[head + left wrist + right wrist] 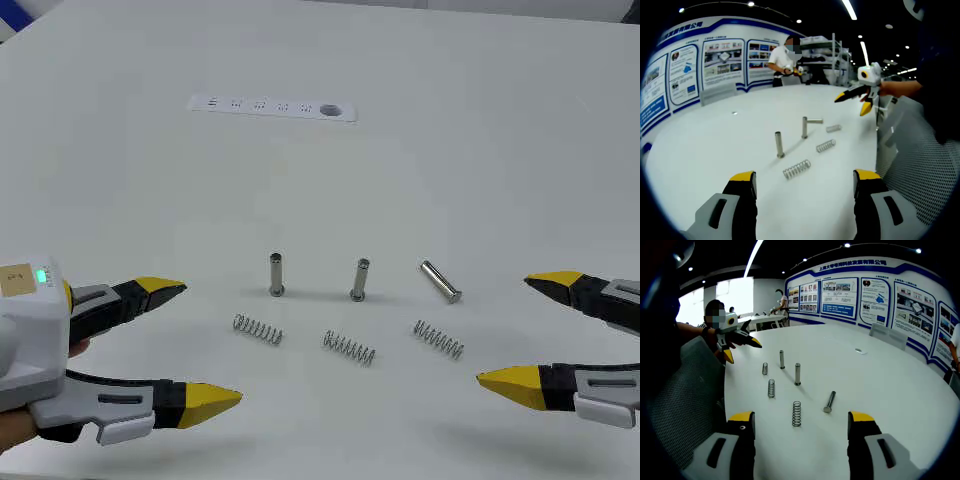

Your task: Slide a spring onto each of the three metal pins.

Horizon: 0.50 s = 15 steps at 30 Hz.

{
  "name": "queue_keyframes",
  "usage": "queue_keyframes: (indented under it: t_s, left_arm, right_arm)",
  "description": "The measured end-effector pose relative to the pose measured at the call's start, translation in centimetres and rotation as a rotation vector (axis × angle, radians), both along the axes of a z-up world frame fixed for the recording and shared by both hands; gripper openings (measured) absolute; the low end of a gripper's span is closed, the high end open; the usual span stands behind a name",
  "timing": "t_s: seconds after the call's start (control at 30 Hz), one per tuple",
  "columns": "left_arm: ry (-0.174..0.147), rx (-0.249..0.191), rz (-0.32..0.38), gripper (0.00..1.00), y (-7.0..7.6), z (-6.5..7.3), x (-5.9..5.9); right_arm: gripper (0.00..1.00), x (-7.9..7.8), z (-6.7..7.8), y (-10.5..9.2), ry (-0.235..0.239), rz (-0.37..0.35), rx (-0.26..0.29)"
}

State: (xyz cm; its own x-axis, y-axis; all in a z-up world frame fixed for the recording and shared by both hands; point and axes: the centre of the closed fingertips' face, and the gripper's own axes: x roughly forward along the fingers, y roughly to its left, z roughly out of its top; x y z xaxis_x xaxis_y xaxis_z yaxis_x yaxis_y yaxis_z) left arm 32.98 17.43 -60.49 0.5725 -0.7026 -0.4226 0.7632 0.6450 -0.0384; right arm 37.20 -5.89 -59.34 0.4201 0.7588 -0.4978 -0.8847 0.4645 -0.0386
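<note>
Pins and springs are set out in two short rows on the white surface (pixel 480 150), between the two hand-held grippers. In the head view the left pin (pixel 277 275) is seen standing upright on its flanged head. The middle pin (pixel 360 279) is likewise stood on end, though its slight lean may be only the camera's angle. The right pin (pixel 440 282) is laid on its side, with its head turned toward the near right.

Just in front of each pin a spring is laid flat, apart from the pin: the left spring (pixel 258 330), the middle spring (pixel 349 348) and the right spring (pixel 439 340).

The left hand-held gripper (pixel 212 342) is held at the near left, beside the left spring. Its yellow-tipped jaws are spread wide and nothing is gripped between them. The right hand-held gripper (pixel 502 330) is held at the near right, beside the right spring, with its jaws equally wide apart and nothing grasped.

In the left gripper view the rows are seen running away from the jaws, with the left spring nearest and the right hand-held gripper beyond the far end. In the right gripper view the order is reversed: the right spring and the lying pin are nearest, and the left hand-held gripper is seen past the far end.

A socket panel (pixel 272 106) is set flush into the surface, well beyond the pins. Display boards (pixel 860 295) are mounted on the wall behind.
</note>
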Motion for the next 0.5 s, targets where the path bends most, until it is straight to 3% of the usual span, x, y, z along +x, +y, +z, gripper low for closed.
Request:
queue_keyframes:
  t_s: [0.5]
  left_arm:
    - [-0.001, -0.002, -0.007, 0.81, -0.16, 0.03, 0.17]
  right_arm:
    - [0.76, 0.02, -0.2, -0.15, 0.009, -0.01, -0.007]
